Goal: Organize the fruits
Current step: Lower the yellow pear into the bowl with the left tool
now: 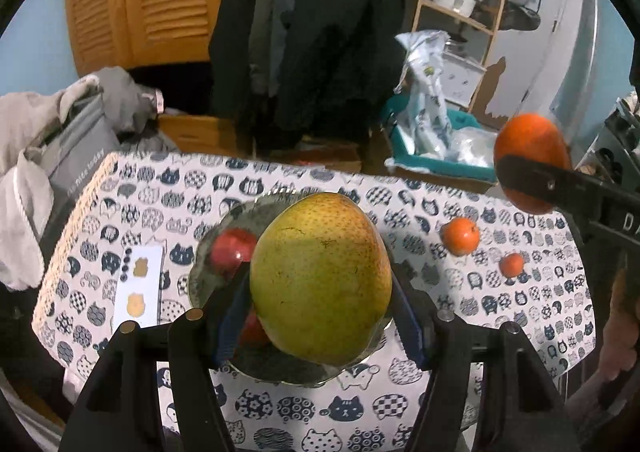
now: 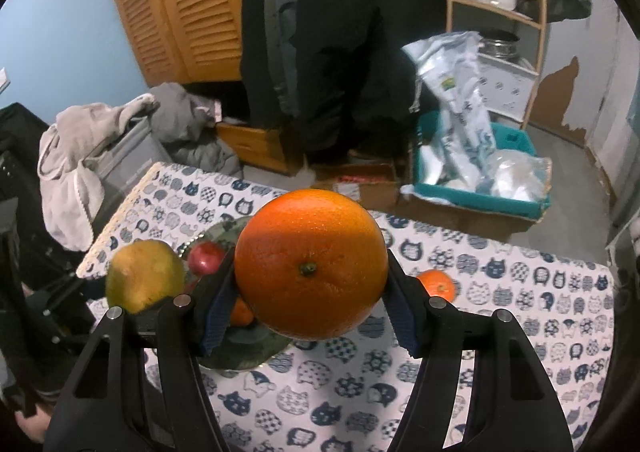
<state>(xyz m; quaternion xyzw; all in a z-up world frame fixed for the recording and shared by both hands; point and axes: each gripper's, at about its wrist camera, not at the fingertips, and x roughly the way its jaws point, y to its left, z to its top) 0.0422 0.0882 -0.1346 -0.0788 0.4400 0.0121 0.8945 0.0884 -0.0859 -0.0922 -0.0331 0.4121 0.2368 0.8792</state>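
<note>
step: fruit carried to plate [image 1: 208, 252] | left gripper [image 1: 320, 288] clamped on mango [image 1: 320, 276], held above plate | right gripper [image 2: 308, 272] clamped on orange [image 2: 310, 262], beside plate | advice: mango is lowered clear of red fruit [image 1: 232, 252], released only once seated

Yellow-green mango [image 1: 320, 276] and orange [image 2: 310, 262] held above plate [image 1: 208, 252].

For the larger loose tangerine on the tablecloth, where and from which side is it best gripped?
Grip the larger tangerine across its widest middle, coming from above. It is round, sits alone on the tablecloth, and is clear of the smaller tangerine, so either side probably has room for a gripper finger.
</note>
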